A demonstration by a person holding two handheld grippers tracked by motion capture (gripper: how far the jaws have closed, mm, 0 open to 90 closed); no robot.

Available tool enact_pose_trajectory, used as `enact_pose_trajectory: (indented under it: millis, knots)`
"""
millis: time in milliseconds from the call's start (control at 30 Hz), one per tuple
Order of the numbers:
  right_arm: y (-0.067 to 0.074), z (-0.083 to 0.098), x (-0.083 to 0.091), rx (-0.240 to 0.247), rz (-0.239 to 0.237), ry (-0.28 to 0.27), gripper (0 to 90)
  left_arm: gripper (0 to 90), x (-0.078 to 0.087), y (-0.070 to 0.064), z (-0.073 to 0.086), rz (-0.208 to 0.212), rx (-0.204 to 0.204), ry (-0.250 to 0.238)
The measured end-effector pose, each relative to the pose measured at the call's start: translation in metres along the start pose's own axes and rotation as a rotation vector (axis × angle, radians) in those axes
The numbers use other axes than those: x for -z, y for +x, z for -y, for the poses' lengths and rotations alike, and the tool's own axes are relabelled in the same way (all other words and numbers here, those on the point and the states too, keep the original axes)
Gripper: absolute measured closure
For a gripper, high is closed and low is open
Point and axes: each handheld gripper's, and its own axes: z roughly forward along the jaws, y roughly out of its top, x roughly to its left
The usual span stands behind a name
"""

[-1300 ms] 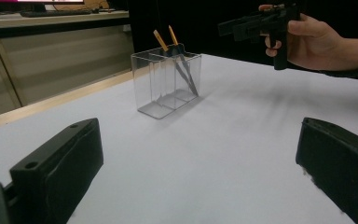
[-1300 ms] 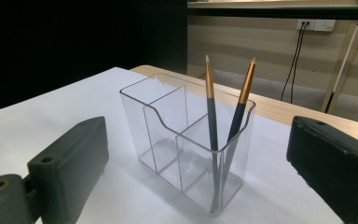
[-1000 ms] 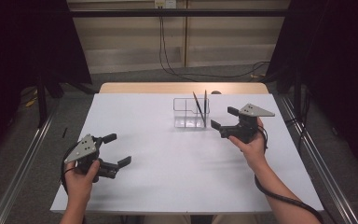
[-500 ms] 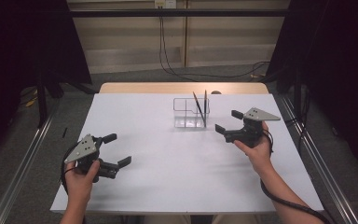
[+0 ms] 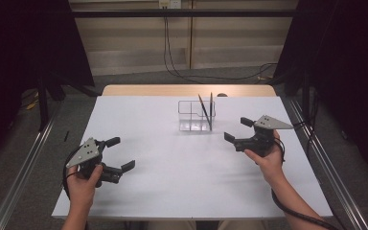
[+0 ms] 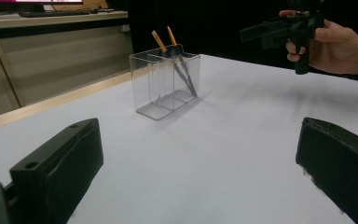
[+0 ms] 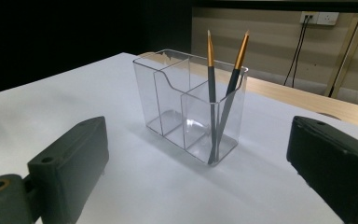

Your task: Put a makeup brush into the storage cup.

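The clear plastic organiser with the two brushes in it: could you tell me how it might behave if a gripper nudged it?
The clear plastic organiser looks thin-walled and tall on a narrow base, so it is probably light and may slide or tip. Both gold-ferruled brushes lean in one end compartment, likely weighting that end.

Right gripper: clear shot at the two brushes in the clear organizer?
Probably yes. The right gripper is open and faces the organizer, with bare table between. Both brushes stand in one end compartment, tips above the rim, nothing blocking them.
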Motion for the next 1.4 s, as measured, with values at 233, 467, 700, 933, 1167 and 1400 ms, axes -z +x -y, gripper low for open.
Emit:
enact_pose_trajectory:
  millis: [233,467,700,933,1167,1400]
  knots:
    - [0.002,0.005,0.008,0.001,-0.004,0.008,4.9,0.6,0.000,-0.001,0.000,0.001,-0.002,-0.001]
    - [0.003,0.009,0.016,0.009,-0.007,0.022,4.9,0.6,0.000,-0.001,0.000,0.000,-0.003,0.002]
    - [0.000,0.013,0.026,0.005,0.002,0.029,4.9,0.6,0.000,-0.001,0.000,-0.001,0.002,0.002]
    - [0.001,0.017,0.033,0.007,0.002,0.034,5.0,0.6,0.000,0.000,0.000,-0.001,0.005,0.000]
    - [0.002,0.018,0.038,0.012,-0.002,0.039,5.0,0.6,0.000,-0.001,0.000,-0.001,0.004,0.000]
    - [0.000,0.019,0.044,0.007,-0.004,0.043,4.8,0.6,-0.001,0.000,0.000,-0.001,0.004,0.001]
